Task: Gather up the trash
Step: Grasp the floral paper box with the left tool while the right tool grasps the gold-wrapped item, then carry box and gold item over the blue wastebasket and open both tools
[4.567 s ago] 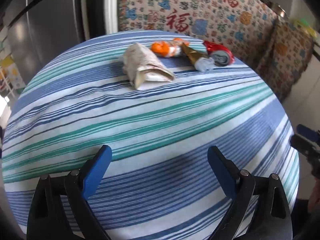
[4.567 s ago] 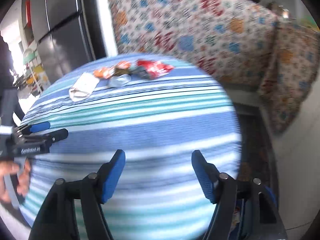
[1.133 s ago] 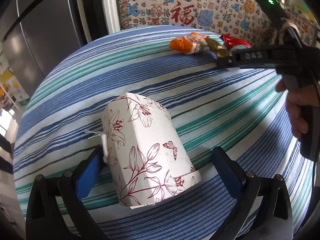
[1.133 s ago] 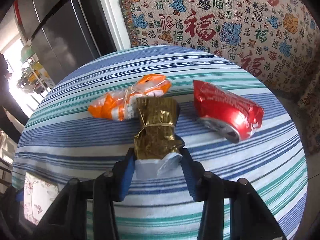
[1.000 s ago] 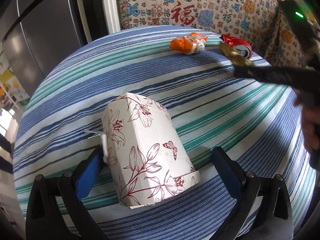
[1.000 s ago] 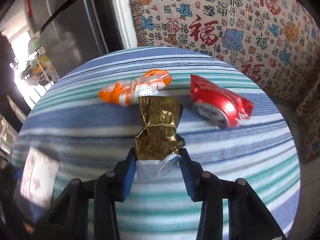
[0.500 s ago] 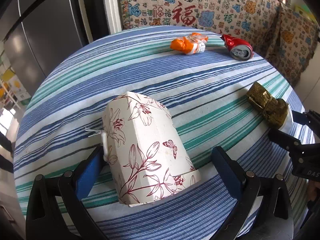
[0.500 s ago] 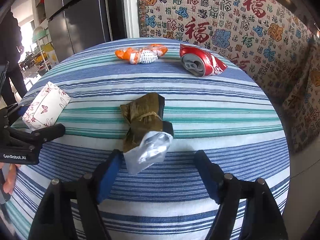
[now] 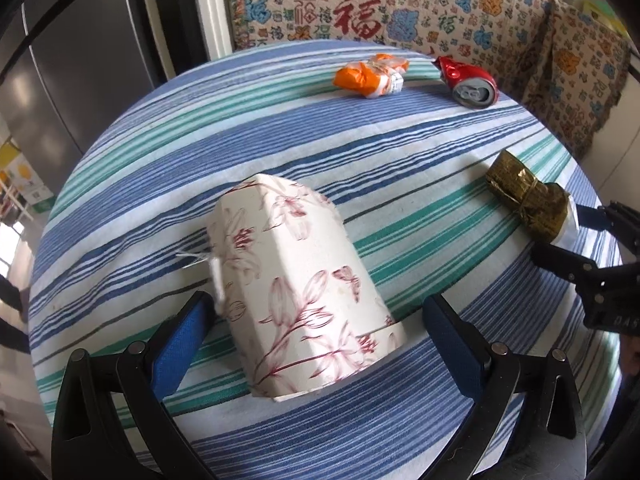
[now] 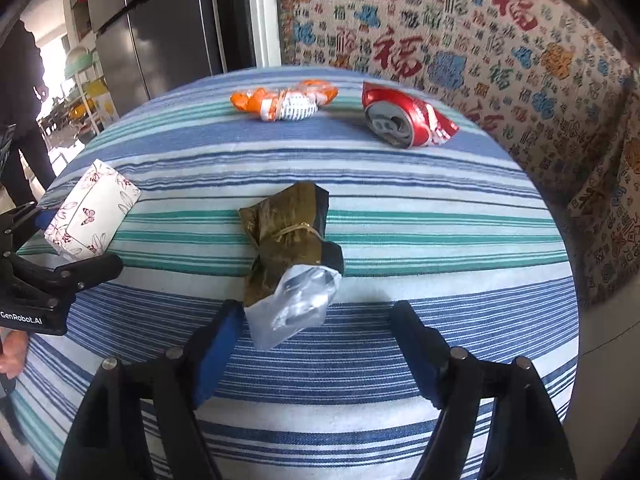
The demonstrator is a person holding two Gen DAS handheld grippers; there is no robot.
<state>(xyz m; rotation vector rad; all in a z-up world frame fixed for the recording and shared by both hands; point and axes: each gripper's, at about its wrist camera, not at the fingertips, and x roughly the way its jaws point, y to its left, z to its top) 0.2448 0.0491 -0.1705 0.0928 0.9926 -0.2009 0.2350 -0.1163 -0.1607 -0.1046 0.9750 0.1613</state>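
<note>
A white paper pack with red flowers (image 9: 304, 292) lies on the striped tablecloth between the open jaws of my left gripper (image 9: 316, 332); the left pad touches its side. It also shows in the right wrist view (image 10: 90, 212). A gold foil wrapper with a silver end (image 10: 290, 256) lies on the cloth just ahead of my open right gripper (image 10: 316, 344), apart from the pads; it shows in the left wrist view (image 9: 528, 200) too. An orange wrapper (image 10: 284, 100) and a crushed red can (image 10: 404, 120) lie at the far side.
The round table (image 10: 440, 208) has a blue, green and white striped cloth. A patterned sofa throw (image 10: 460, 40) is behind it and to the right. A grey fridge (image 10: 160, 28) stands at the back left. A person in dark clothes (image 10: 20, 120) stands at the far left.
My right gripper carried the gold wrapper from the far side to the near right of the table and opened, leaving it on the cloth. The left gripper stayed around the flowered pack.
</note>
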